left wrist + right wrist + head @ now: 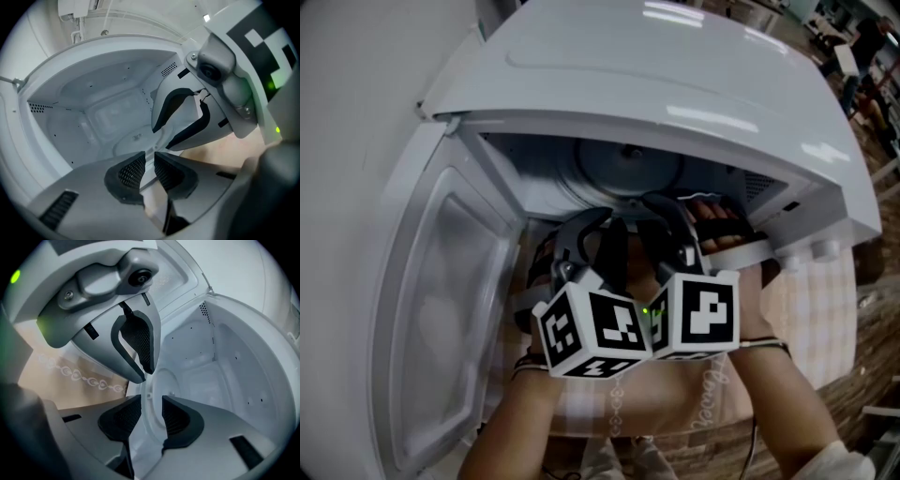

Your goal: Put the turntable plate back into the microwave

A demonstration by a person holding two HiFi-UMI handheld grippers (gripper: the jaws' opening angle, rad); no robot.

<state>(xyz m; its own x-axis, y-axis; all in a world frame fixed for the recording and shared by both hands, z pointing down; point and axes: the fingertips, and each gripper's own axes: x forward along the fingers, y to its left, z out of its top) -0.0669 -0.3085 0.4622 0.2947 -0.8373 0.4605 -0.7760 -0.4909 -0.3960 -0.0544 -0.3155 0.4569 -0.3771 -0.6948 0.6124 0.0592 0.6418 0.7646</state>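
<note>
Beige checked cloth (825, 300) is covering the surface under the white microwave (675, 84), whose door (441, 309) is hanging wide open at the far left. Both tools are reaching side by side into the cavity.

The left tool (149, 161) is holding its jaws a narrow gap apart. The near rim of the clear turntable plate (124, 143) is running through that gap, and the pads do not seem to be pressing on it. The plate is lying low on the cavity floor, its centre around the hub (137, 137), though whether it is fully seated there is not showing.

To the right, the right tool (151, 411) is standing with its jaws wide apart, the plate's rim passing between them untouched.

As for risk, with the rim sitting between both pairs of jaws, a careless pull-back is likely to be snagging the glass and dragging it off centre or tipping it against the cavity's front lip. The two tools are also crowding each other closely, so a knock between them is possibly jolting the plate.
</note>
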